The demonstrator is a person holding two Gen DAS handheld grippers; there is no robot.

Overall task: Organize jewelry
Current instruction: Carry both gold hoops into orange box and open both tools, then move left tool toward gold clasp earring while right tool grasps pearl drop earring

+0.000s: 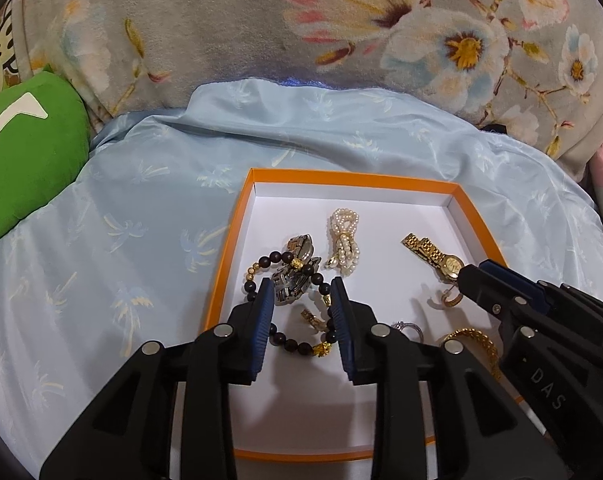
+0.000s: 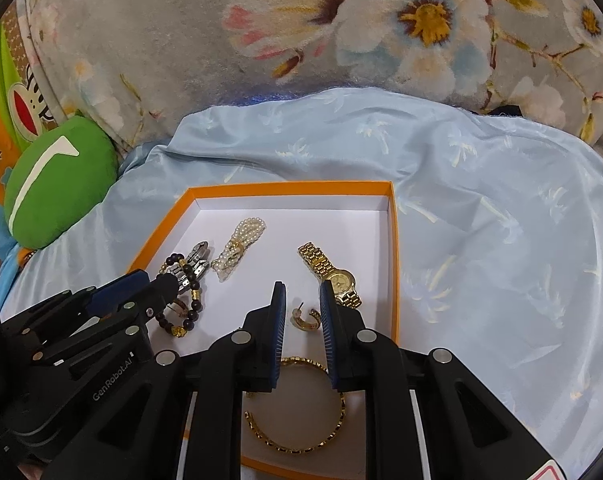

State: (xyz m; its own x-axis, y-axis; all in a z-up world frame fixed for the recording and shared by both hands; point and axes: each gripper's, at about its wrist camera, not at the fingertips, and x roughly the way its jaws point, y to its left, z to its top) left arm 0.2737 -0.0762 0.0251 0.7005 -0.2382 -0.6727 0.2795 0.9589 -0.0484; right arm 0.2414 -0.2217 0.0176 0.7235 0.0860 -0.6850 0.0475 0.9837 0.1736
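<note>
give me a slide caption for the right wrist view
Right gripper poised, jaws apart, over a gold hoop earring in the orange-rimmed box of jewelry.

Your left wrist camera looks forward and steeply down, close above the box's [image 1: 479, 222] near-left part; your right wrist camera does likewise over its near-right part. Both face the far floral blanket [image 2: 181, 40], and both share the box [image 2: 393, 264], blue sheet [image 1: 141, 208] and green cushion [image 2: 61, 184].
</note>
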